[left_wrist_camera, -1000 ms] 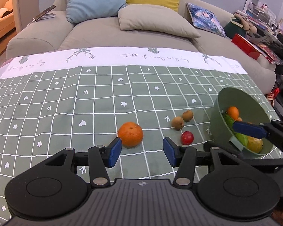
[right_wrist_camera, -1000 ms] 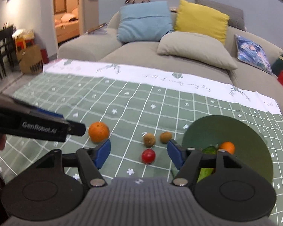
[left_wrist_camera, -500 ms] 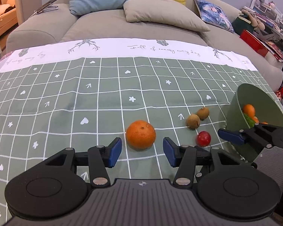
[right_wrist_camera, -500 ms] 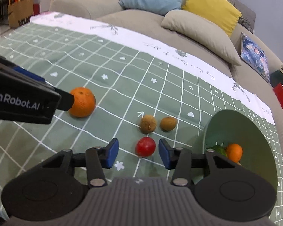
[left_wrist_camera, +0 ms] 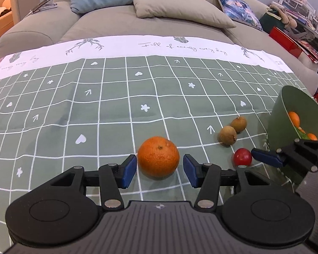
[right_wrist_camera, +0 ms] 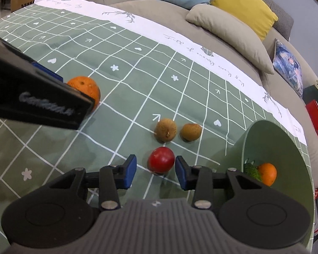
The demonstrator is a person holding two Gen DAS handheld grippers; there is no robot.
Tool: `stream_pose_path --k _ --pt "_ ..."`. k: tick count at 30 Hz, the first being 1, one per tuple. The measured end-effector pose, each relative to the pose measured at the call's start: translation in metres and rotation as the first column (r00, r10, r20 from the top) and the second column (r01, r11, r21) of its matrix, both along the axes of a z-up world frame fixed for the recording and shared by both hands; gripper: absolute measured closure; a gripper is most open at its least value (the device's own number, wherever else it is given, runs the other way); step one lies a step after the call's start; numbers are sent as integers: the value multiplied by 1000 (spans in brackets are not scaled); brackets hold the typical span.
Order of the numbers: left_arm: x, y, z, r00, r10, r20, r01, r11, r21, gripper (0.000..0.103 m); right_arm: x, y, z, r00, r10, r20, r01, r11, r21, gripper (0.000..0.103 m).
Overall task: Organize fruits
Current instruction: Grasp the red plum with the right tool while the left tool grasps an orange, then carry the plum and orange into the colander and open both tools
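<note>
A large orange (left_wrist_camera: 158, 157) lies on the green checked tablecloth, between the open blue pads of my left gripper (left_wrist_camera: 160, 170), not gripped. It also shows in the right wrist view (right_wrist_camera: 85, 90), partly behind the left gripper's finger. A small red fruit (right_wrist_camera: 161, 159) sits between the open pads of my right gripper (right_wrist_camera: 155, 172), apart from both; it also shows in the left wrist view (left_wrist_camera: 242, 157). Two brown kiwis (right_wrist_camera: 166, 130) (right_wrist_camera: 190, 132) lie just beyond it. A green bowl (right_wrist_camera: 286, 148) at the right holds a small orange (right_wrist_camera: 267, 173) and green fruit.
A grey sofa (left_wrist_camera: 137, 21) with blue, yellow and beige cushions runs behind the table's far edge. The white band of the tablecloth (left_wrist_camera: 137, 46) marks that edge. Red boxes and clutter (left_wrist_camera: 286, 40) stand at the far right.
Both grippers have moved forward and down. The orange now sits between the left pads and the red fruit between the right pads. The right jaws have narrowed a little.
</note>
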State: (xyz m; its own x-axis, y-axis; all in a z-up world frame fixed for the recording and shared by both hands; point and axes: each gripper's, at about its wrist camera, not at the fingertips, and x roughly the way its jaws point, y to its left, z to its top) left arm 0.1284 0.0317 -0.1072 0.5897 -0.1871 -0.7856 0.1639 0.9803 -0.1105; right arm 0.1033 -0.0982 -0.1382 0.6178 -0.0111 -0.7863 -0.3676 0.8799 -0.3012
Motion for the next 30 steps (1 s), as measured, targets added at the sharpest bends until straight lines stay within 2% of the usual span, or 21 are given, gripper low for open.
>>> stream_pose_path --k 12,16,18,20,25,30 --pt "14 -5 -11 999 -10 -39 12 999 43 42 6 0 -2 1000 -11 3 11 1000 -1 75" --pt "14 -6 -9 999 -32 -39 34 998 49 49 7 1 -3 1000 1 11 -1 1000 -13 76" --pt "14 -8 -9 998 -36 -44 39 997 61 50 7 1 -3 1000 1 11 -1 1000 -16 82" --pt "12 -9 -8 998 -36 -44 40 997 73 50 7 -2 -1 1000 3 4 -3 1000 -8 82" --pt "2 -5 1 999 -24 -32 26 998 56 51 0 -5 7 1000 17 -3 -17 999 30 82" --pt "-14 -4 19 1000 -17 -11 18 999 31 51 -14 -8 23 998 55 30 -56 997 52 82"
